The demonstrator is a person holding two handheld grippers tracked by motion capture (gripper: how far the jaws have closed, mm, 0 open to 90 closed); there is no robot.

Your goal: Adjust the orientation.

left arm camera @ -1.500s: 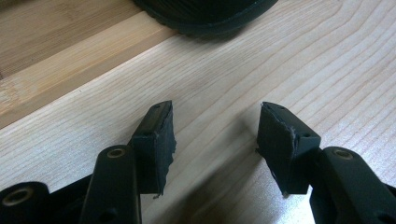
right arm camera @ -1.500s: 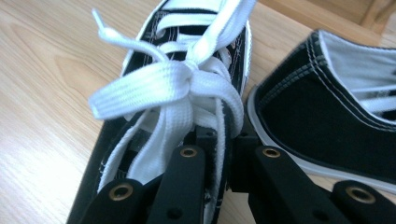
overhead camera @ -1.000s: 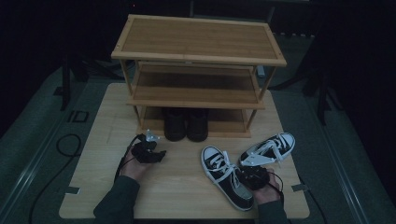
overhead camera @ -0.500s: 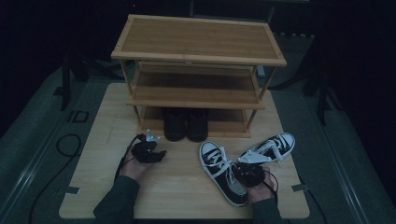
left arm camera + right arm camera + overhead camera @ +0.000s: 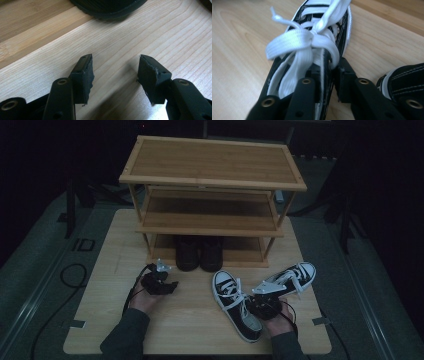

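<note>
- Sneaker [image 5: 235, 302]: flat on its sole on the desk [image 5: 100, 320], right of centre. In the high view its long axis runs toe at 11 o'clock, heel at 5 o'clock, with the heel near the desk's front edge.
- Right tongs [image 5: 328, 75]: they straddle the sneaker's side wall by the lace knot, reaching in from 5 o'clock and pointing along the shoe toward its toe. The jaws have just been opening. They stand slightly apart with the wall between them, and the pads no longer look pressed on it. Judgement: a release, not a lift.
- Second sneaker [image 5: 290, 277]: at 2 o'clock from the right tongs, just beside them, tipped on its side.
- Left tongs [image 5: 115, 67]: apart and empty, low over bare desk. They are well apart from the sneaker at its 9 o'clock, so the right hand is nearer.
- Boots [image 5: 200, 252]: paired on the lowest tier of the rack [image 5: 210, 185], at 12 o'clock.
- Room: the bottom tier is open to the right of the boots, and the two tiers above are bare. The desk is free at 9 o'clock and tight at 3 and 6 o'clock.
</note>
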